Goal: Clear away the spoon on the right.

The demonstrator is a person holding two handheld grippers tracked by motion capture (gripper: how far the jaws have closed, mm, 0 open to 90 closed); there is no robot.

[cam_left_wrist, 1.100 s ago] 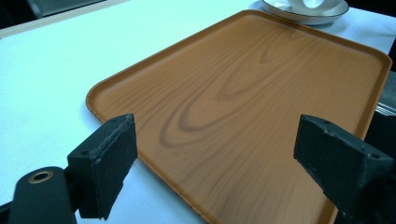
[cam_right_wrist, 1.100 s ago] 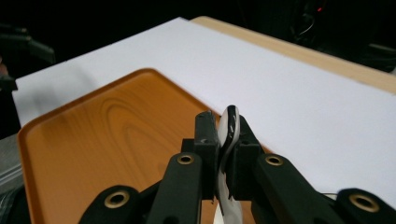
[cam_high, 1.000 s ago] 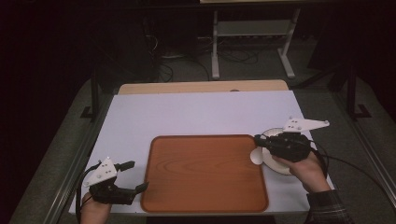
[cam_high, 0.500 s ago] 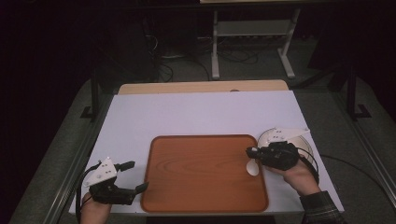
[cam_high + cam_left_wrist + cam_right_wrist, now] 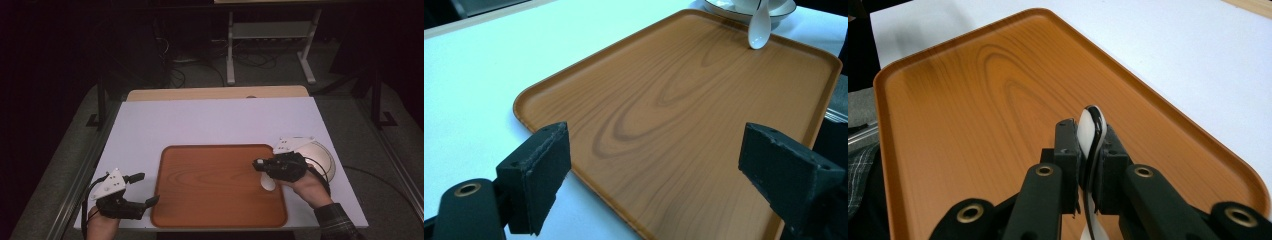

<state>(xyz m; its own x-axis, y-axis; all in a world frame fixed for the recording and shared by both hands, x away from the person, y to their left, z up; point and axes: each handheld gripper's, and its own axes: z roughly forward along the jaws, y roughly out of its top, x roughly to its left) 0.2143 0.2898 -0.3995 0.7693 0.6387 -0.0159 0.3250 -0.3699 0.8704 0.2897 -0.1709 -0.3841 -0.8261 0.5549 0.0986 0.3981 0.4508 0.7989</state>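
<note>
White ceramic spoon is pinched by its handle between the fingers of the right gripper — bowl end hangs down over the right edge of the wooden tray, seemingly just above or touching its surface; contact can't be confirmed. In the left gripper view the spoon bowl sits at the tray's far rim, with the white bowl just beyond it, off the tray on the worktop.

Risks, as I judge them: the grip is on a thin, glazed, curved handle — the spoon could pivot or slide between the pads if it is lowered too fast or knocks the tray rim. Release while the bowl end is off the surface and it would drop, clatter, maybe roll over the rim towards the white bowl. Landing half on the rim leaves it tilted and unstable. The gripper's cable trails near the white bowl; a tug could nudge it.

The left gripper rests at the tray's near-left corner, fingers wide apart, nothing between them.

Versus the earlier frames: the right gripper was over the white bowl with the spoon beside the tray's right rim — now it has come inward and lower, spoon above the tray. Tray, white bowl and left gripper are unchanged.
</note>
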